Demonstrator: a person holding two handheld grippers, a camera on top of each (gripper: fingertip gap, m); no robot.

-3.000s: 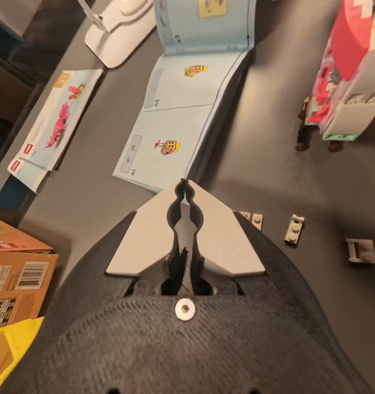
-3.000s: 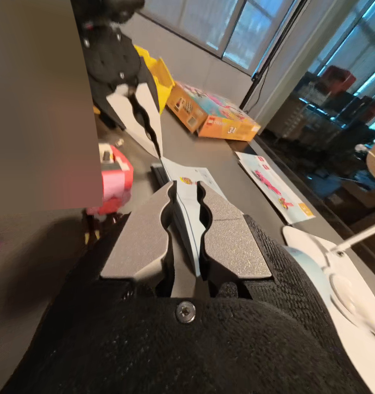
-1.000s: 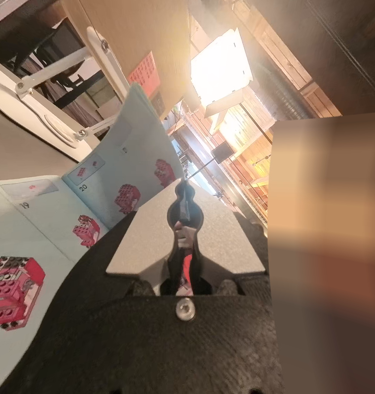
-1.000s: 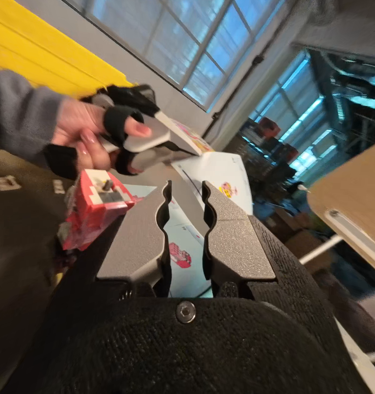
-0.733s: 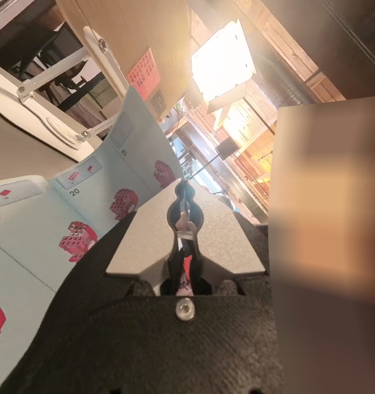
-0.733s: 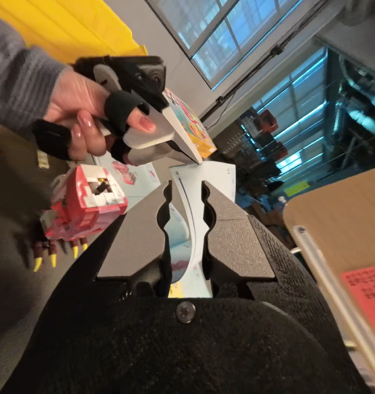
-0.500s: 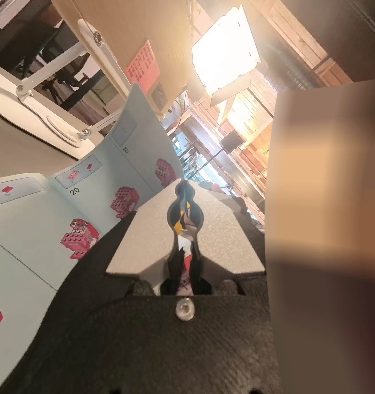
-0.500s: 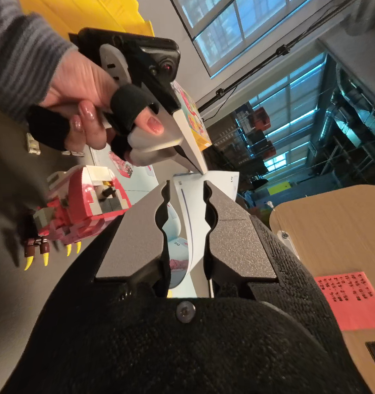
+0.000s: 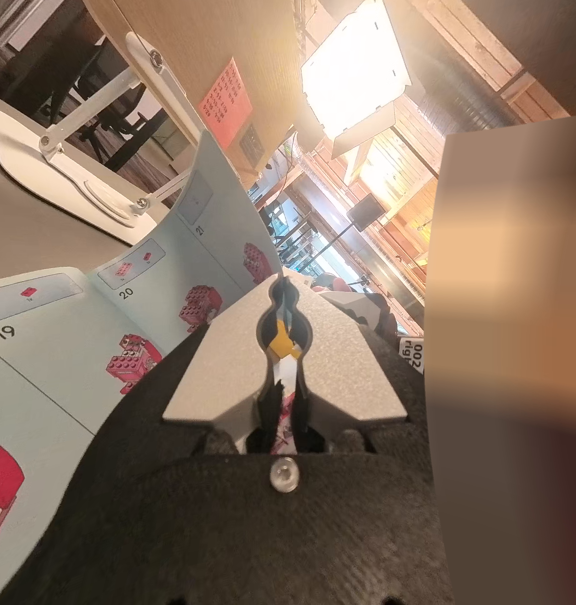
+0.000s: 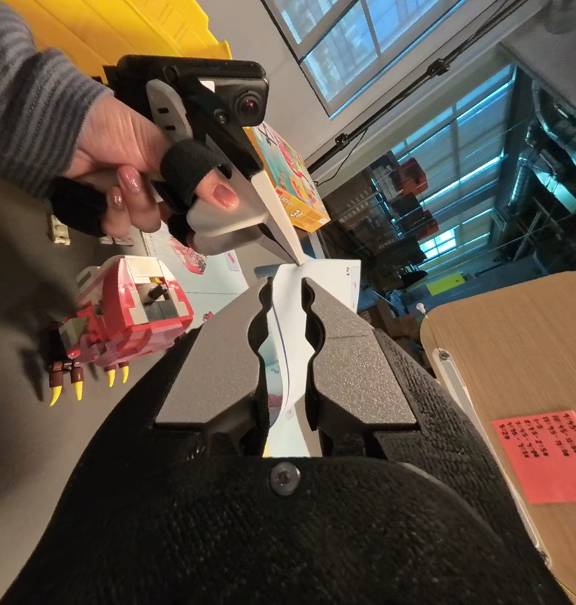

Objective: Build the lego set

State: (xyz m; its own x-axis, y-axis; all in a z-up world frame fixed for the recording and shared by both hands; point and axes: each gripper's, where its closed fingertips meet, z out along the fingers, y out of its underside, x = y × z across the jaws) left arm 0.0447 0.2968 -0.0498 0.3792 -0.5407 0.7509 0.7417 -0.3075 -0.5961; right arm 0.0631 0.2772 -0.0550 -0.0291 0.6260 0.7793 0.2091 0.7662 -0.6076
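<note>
The left claw (image 10: 298,262) is pressed together on the top edge of a lifted page (image 10: 325,278) of the pale blue instruction booklet (image 9: 83,343), its two pale fingertips meeting on the paper; a hand (image 10: 126,176) in a grey striped sleeve grips it. In the left wrist view that same page (image 9: 214,235) curls up from the open booklet, which lies on the grey table (image 9: 34,209) beside a white lamp base (image 9: 67,183).

The right claw (image 10: 286,281) is spread, its dark fingers (image 10: 227,353) standing either side of the curled page without pressing on it (a gap shows at each side). Just left of it sits a red and pink brick model (image 10: 132,320) with yellow claws, resting on the table. Behind the left claw lie an orange toy box (image 10: 299,196) and a yellow bin (image 10: 132,26). To the right stands a wooden board (image 10: 515,353) bearing a pink note (image 10: 548,458)
</note>
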